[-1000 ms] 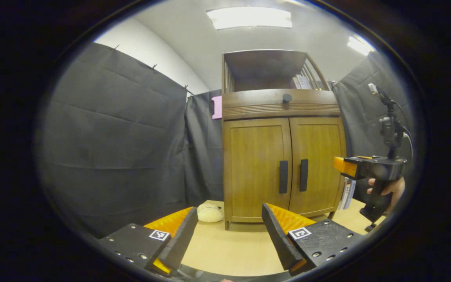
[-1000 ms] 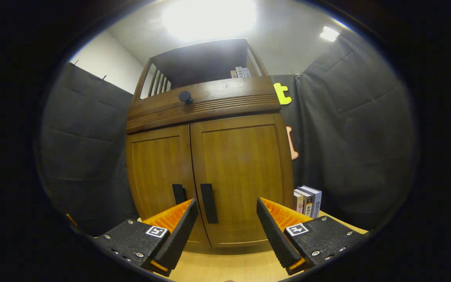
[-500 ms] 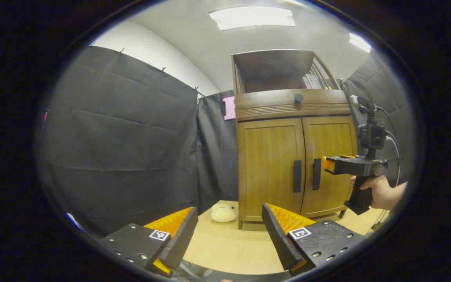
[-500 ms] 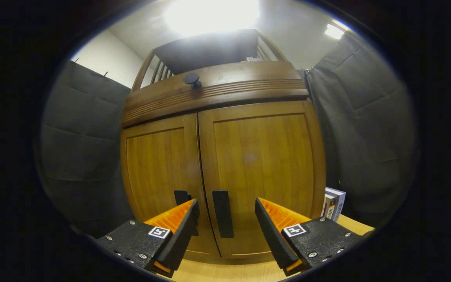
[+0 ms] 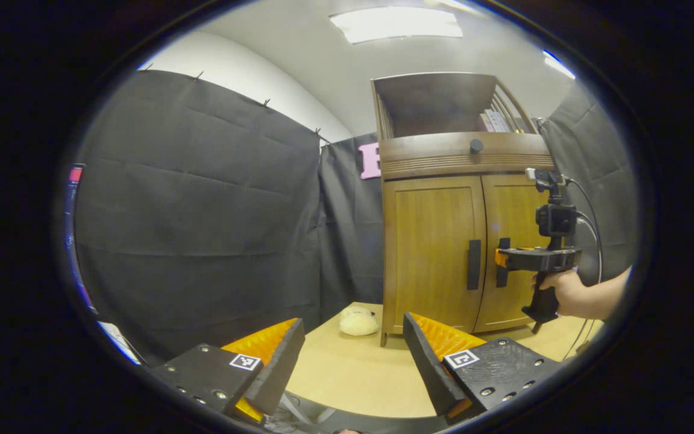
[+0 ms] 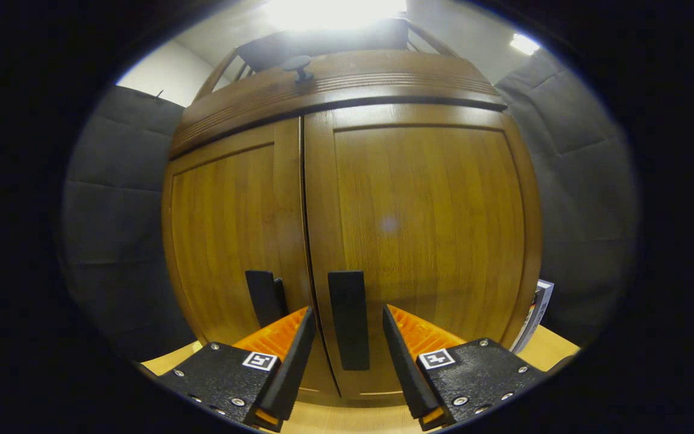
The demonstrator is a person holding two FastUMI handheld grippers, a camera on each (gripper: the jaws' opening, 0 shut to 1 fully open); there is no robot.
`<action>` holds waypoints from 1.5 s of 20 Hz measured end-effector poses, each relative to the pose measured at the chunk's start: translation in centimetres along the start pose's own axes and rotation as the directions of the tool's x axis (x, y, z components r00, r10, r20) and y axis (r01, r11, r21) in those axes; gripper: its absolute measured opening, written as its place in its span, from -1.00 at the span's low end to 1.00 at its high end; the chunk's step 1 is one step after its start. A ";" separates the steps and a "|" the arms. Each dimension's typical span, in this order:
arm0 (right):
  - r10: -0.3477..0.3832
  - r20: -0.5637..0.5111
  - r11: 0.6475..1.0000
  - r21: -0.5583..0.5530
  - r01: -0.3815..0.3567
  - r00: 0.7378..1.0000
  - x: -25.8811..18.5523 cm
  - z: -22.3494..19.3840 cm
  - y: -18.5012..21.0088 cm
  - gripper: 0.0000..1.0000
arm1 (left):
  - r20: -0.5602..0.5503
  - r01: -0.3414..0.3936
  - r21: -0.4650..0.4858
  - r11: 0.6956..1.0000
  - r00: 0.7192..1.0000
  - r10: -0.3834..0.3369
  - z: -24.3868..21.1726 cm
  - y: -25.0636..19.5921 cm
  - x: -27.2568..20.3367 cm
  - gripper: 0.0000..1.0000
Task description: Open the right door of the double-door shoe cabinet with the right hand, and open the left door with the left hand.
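The wooden shoe cabinet (image 5: pixel 431 241) stands with both doors shut. In the left gripper view its left door handle (image 5: pixel 474 264) and right door handle (image 5: pixel 502 270) are dark vertical bars by the centre seam. A hand holds my right gripper (image 5: pixel 497 258) up against the right handle. In the right gripper view the right door (image 6: pixel 425 229) is very close, and my right gripper (image 6: pixel 348 316) is open with one finger on each side of the right handle (image 6: pixel 349 301), gaps showing. The left handle (image 6: pixel 265 295) is beside it. My left gripper (image 5: pixel 353 334) hangs open, well back from the cabinet.
A cream soft toy (image 5: pixel 358 321) lies on the light wooden floor (image 5: pixel 347 374) by the cabinet's left foot. Books (image 6: pixel 537 310) lean at the cabinet's right side, more books (image 5: pixel 494 120) sit on its top shelf. A round knob (image 5: pixel 476 145) sticks out above the doors.
My right gripper has moved in to the right door until its fingers straddle the handle. My left gripper has turned left, so the cabinet sits farther right in its view.
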State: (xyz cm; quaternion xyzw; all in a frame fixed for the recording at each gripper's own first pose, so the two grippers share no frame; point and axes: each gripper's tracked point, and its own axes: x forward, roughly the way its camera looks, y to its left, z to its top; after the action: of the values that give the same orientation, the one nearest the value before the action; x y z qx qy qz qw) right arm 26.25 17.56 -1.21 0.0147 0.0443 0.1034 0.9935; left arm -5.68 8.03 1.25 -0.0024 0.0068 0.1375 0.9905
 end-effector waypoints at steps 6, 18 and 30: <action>0.008 -0.067 0.998 0.056 -0.004 0.998 2.0 -1.6 -0.1 0.05 | -0.015 -0.023 0.011 1.000 1.000 0.023 0.1 0.3 -0.3 1.00; 0.047 -0.102 0.999 -0.020 -0.049 0.994 -1.3 -1.6 0.1 -0.60 | 0.010 -0.003 0.000 1.000 1.000 0.003 1.0 0.0 -0.6 1.00; 0.100 -0.119 0.995 0.018 -0.098 0.988 -8.4 -1.7 -1.9 -0.60 | 0.051 0.105 0.015 0.994 0.993 -0.105 3.3 -3.6 -1.8 0.89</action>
State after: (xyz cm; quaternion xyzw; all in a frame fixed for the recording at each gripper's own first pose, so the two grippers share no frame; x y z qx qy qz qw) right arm 18.34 14.01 -2.24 0.0166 0.1037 0.1529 0.9826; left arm -6.39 4.10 4.62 0.0066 -0.0182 0.0852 0.9962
